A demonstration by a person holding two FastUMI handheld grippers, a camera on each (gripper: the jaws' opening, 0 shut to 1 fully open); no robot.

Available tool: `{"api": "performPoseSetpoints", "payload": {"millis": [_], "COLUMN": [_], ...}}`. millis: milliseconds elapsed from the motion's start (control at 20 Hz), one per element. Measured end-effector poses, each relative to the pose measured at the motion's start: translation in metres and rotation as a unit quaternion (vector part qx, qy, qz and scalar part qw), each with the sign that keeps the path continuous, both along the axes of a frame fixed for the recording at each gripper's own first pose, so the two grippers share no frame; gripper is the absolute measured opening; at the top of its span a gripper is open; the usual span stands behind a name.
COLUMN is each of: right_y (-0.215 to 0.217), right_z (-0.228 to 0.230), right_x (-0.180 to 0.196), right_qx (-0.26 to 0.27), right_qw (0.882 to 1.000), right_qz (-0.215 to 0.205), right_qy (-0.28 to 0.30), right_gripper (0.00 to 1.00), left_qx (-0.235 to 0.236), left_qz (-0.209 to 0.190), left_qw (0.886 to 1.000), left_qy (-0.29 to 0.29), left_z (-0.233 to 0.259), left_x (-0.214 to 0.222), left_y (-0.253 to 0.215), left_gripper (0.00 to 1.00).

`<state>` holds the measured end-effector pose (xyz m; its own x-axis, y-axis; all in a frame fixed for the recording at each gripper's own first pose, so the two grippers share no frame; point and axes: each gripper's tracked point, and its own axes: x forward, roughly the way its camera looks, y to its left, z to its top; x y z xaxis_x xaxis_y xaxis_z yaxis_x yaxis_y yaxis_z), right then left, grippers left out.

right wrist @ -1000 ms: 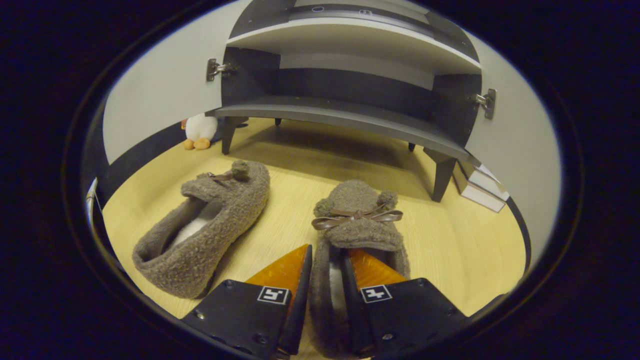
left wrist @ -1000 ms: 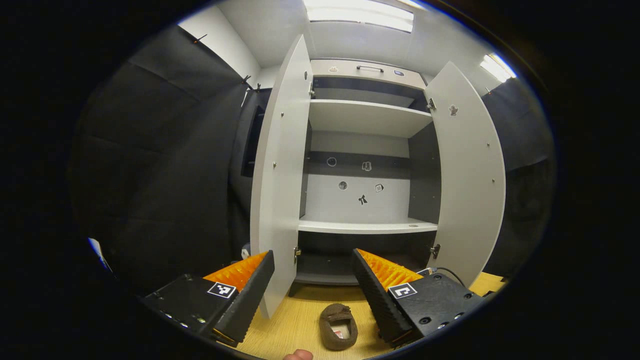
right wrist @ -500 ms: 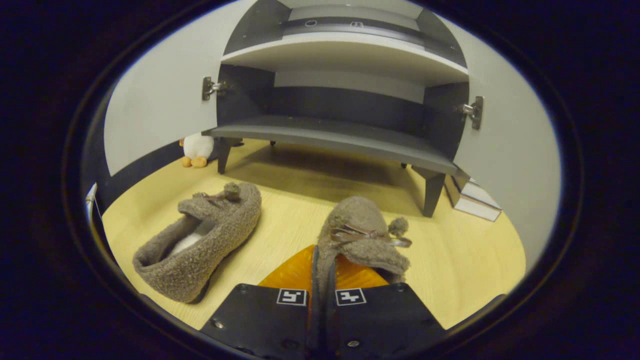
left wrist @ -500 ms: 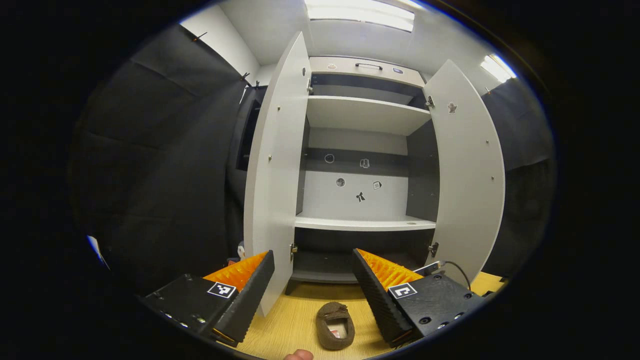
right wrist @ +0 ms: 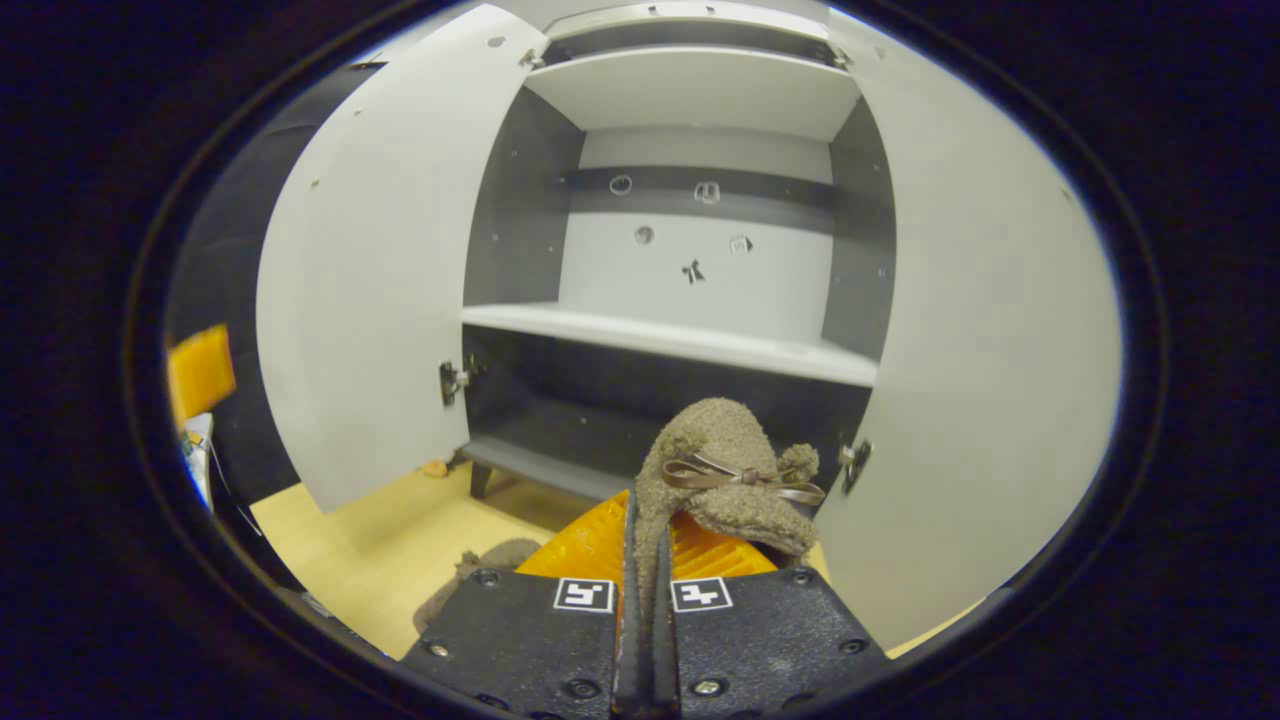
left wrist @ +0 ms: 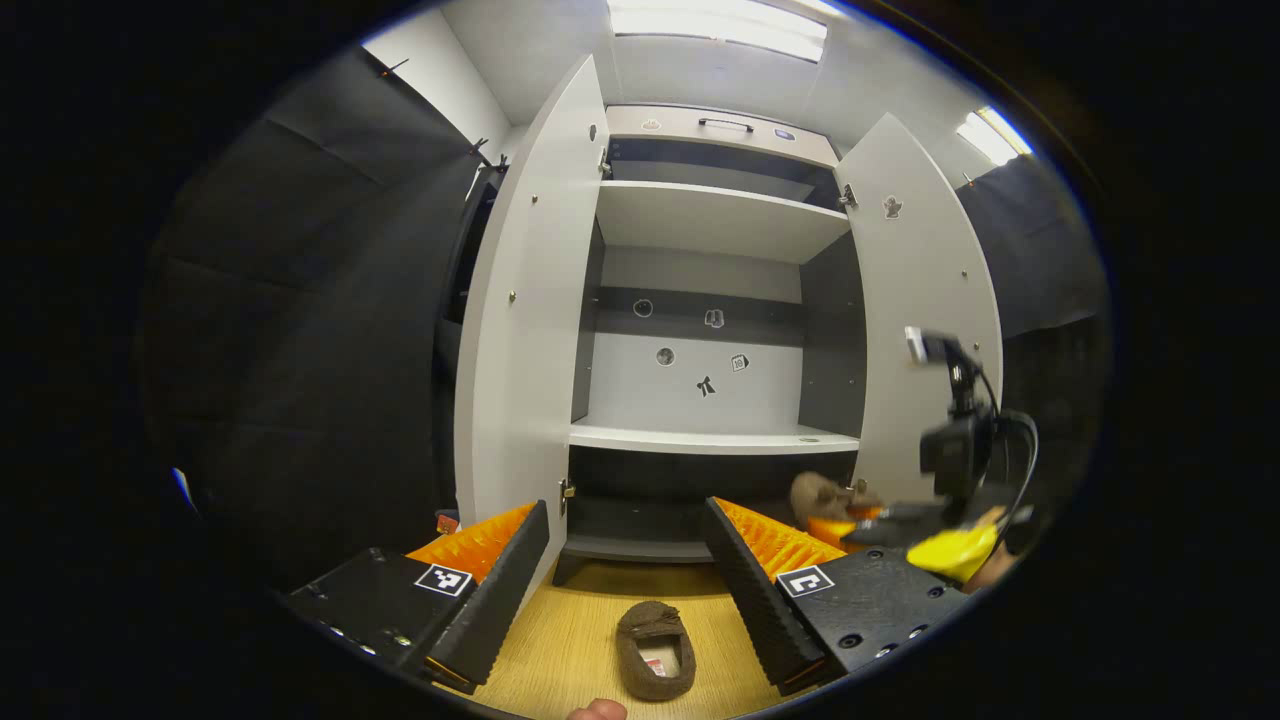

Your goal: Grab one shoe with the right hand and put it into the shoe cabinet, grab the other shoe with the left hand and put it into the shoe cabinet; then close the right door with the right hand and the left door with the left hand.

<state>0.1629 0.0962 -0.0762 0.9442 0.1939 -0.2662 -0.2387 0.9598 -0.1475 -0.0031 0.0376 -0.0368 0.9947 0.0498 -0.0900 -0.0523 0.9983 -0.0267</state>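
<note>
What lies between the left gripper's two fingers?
In the left gripper view, the left gripper is open; between its fingers shows the shoe on the floor.

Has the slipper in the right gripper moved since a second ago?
Yes. The slipper, pinched in the right gripper, has risen off the floor toward the shoe cabinet's bottom shelf.

Fuzzy fleece shoe (right wrist: 722, 470), matt smooth cabinet (right wrist: 380, 300), wood-grain floor (left wrist: 590, 650).

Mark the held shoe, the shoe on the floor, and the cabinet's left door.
held shoe (right wrist: 722, 470): right gripper view, toe by the bow.
shoe on the floor (left wrist: 655, 650): left gripper view, its opening.
left door (left wrist: 520, 330): left gripper view, middle of inner face.
</note>
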Motion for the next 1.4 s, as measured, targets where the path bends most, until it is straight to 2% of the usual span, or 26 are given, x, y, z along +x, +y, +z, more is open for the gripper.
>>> {"api": "performPoseSetpoints", "payload": {"millis": [100, 200, 350, 500, 700, 900, 1150, 1250, 1300, 1350, 1400], "right_y": [0.006, 0.003, 0.003, 0.008, 0.006, 0.010, 0.011, 0.018, 0.019, 0.019, 0.019], "right_z": [0.049, 0.089, 0.120, 0.119, 0.088, 0.056, 0.050, 0.051, 0.059, 0.069, 0.080], "right_x": [0.034, 0.078, 0.144, 0.199, 0.251, 0.266, 0.272, 0.264, 0.258, 0.251, 0.241], "right_qx": [-0.007, -0.029, -0.063, -0.091, -0.111, -0.110, -0.109, -0.102, -0.104, -0.108, -0.109], "right_qw": [1.000, 0.999, 0.997, 0.995, 0.990, 0.985, 0.984, 0.983, 0.984, 0.985, 0.986], "right_qz": [0.008, -0.003, -0.024, -0.032, -0.052, -0.052, -0.070, -0.063, -0.060, -0.058, -0.054], "right_qy": [-0.018, -0.038, -0.039, -0.005, 0.066, 0.122, 0.124, 0.137, 0.134, 0.124, 0.115], "right_gripper": [0.08, 0.07, 0.07, 0.08, 0.08, 0.08, 0.12, 0.25, 0.48, 0.53, 0.49], "left_qx": [-0.002, -0.003, -0.004, -0.004, 0.000, 0.005, 0.005, 0.005, 0.005, 0.005, 0.004], "left_qz": [-0.003, -0.007, -0.006, -0.002, 0.007, 0.014, 0.017, 0.015, 0.013, 0.011, 0.008], "left_qw": [1.000, 1.000, 1.000, 1.000, 1.000, 1.000, 1.000, 1.000, 1.000, 1.000, 1.000], "left_qy": [-0.005, -0.007, -0.007, -0.002, 0.000, 0.001, 0.006, 0.006, 0.006, 0.006, 0.006], "left_z": [0.001, 0.001, 0.001, 0.000, 0.000, -0.002, -0.004, -0.004, -0.004, -0.004, -0.005], "left_x": [0.002, 0.003, 0.003, 0.004, 0.005, 0.004, 0.004, 0.005, 0.006, 0.008, 0.008], "left_y": [-0.002, -0.005, -0.002, 0.002, 0.009, 0.015, 0.019, 0.018, 0.018, 0.016, 0.014], "left_gripper": [0.95, 0.95, 0.95, 0.95, 0.95, 0.94, 0.95, 0.95, 0.95, 0.95, 0.95]}}
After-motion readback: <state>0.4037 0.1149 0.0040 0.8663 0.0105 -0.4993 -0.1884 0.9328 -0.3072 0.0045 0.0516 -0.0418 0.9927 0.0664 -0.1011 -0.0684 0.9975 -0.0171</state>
